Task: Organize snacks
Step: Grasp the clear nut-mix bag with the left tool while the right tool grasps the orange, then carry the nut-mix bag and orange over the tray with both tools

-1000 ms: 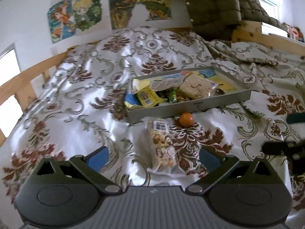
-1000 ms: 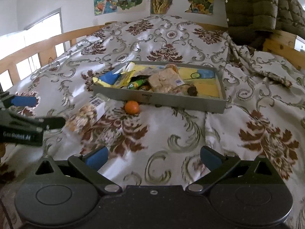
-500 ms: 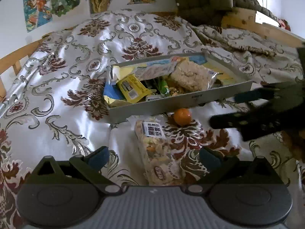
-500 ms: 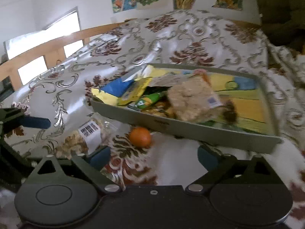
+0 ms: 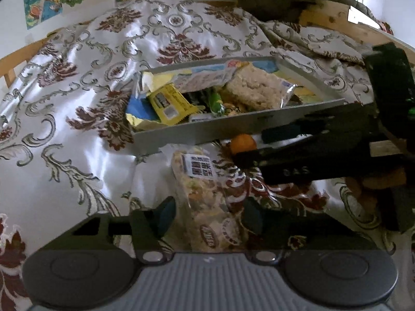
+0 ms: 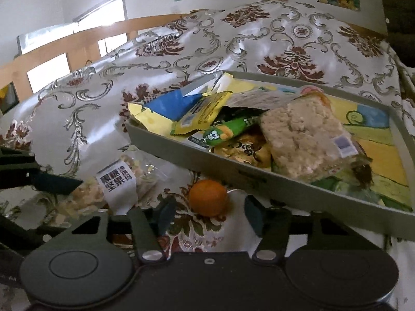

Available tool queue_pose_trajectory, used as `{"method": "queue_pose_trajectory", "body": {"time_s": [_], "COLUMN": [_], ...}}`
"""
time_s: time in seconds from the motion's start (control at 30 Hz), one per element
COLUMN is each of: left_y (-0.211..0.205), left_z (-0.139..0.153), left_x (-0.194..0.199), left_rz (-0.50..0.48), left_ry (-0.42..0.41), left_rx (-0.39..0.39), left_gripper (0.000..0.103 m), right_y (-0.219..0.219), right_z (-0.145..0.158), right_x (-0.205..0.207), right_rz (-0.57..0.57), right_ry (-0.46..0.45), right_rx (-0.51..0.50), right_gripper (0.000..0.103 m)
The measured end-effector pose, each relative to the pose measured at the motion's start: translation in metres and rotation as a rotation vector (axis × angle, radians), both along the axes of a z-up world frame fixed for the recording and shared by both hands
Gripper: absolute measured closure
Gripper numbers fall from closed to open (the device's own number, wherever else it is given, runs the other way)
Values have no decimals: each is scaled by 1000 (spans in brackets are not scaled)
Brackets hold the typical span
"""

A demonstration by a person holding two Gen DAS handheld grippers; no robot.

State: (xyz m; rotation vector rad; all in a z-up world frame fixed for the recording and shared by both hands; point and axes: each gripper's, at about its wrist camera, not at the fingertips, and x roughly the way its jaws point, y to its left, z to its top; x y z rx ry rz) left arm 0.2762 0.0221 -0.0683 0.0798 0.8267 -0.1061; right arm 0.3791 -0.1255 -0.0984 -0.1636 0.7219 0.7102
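**Both grippers closing in on the loose snacks**

Since a second ago you have brought both grippers forward and down, and both sets of jaws have just been narrowing. Your left gripper (image 5: 207,215) straddles the near end of the nut bar packet (image 5: 205,197), which lies on the bedspread (image 5: 64,155) just in front of the grey tray (image 5: 233,127); whether the pads press on the wrapper yet I cannot tell. Your right gripper (image 6: 207,211) has the small orange (image 6: 208,201) between its fingers, pads apparently apart from it. You look to be at the pick-up step. Next, finish closing gently, lift clear of the tray wall, and set both among the snacks inside.
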Motion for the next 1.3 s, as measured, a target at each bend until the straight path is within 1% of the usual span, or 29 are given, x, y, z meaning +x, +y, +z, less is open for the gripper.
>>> {"method": "queue_pose_trajectory", "body": {"time_s": [0.03, 0.1, 0.23, 0.37, 0.4, 0.5, 0.6, 0.83, 0.97, 1.1, 1.3], "left_y": [-1, -1, 5, 8, 8, 8, 7, 0, -5, -13, -35], "left_z": [-1, -4, -5, -4, -4, -2, -1, 2, 5, 9, 9], "left_x": [1, 4, 7, 8, 8, 8, 7, -1, -9, -19, -32], "left_rz": [5, 25, 58, 80, 83, 92, 103, 101, 93, 65, 46], "left_ry": [11, 33, 48, 52, 53, 57, 62, 76, 76, 88, 132], "left_rx": [2, 3, -42, -67, -68, -74, -91, -129, -162, -229, -263], "left_gripper": [48, 50, 52, 53, 55, 57, 59, 60, 60, 60, 60], "right_y": [2, 5, 9, 15, 15, 16, 13, -1, -14, -33, -66], "right_z": [-2, -5, -8, -10, -11, -10, -8, 5, 16, 30, 42], "right_x": [2, 5, 6, 5, 4, 1, -3, -28, -42, -56, -78], "right_rz": [1, -3, -7, 1, 7, 14, 8, 28, 29, 18, -14], "right_ry": [-2, -5, -18, -42, -44, -55, -44, -46, -52, -57, -60], "right_rx": [-9, -19, -25, -50, -51, -60, -53, -48, -43, -28, -25], "right_gripper": [51, 54, 55, 61, 67, 67, 67, 68, 68, 68, 68]}}
